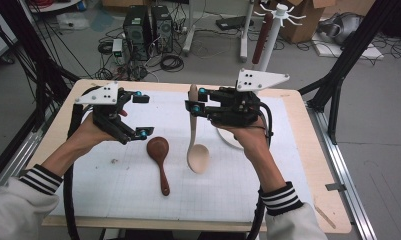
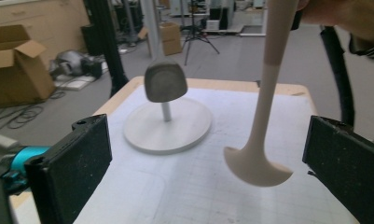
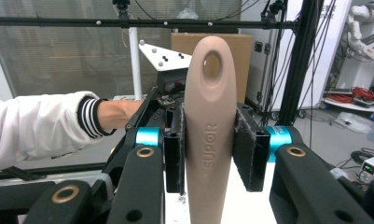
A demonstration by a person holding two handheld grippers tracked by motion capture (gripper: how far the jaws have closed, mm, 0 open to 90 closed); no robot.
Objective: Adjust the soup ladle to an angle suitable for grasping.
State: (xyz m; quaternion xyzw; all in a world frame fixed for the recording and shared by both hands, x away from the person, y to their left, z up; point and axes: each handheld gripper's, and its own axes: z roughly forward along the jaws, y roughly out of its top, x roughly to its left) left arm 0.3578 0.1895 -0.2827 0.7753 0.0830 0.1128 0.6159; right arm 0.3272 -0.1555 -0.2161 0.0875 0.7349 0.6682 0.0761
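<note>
The right gripper (image 1: 194, 100) has its fingers clamped on the pale spoon (image 1: 195, 145) (hanging bowl-down), while the left gripper (image 1: 140, 115) stands released.

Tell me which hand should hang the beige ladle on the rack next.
Right. The right tool is shut on the beige ladle and sits beside the white rack. The left tool stands open near the dark wooden spoon.

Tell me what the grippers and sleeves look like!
Each gripper, left gripper and right gripper, is black with teal knobs near its flat padded jaws. A white three-cornered plate with small dots sits on top, and a thick black cable trails from it. The person wears white sleeves with black-and-white striped cuffs.
</note>
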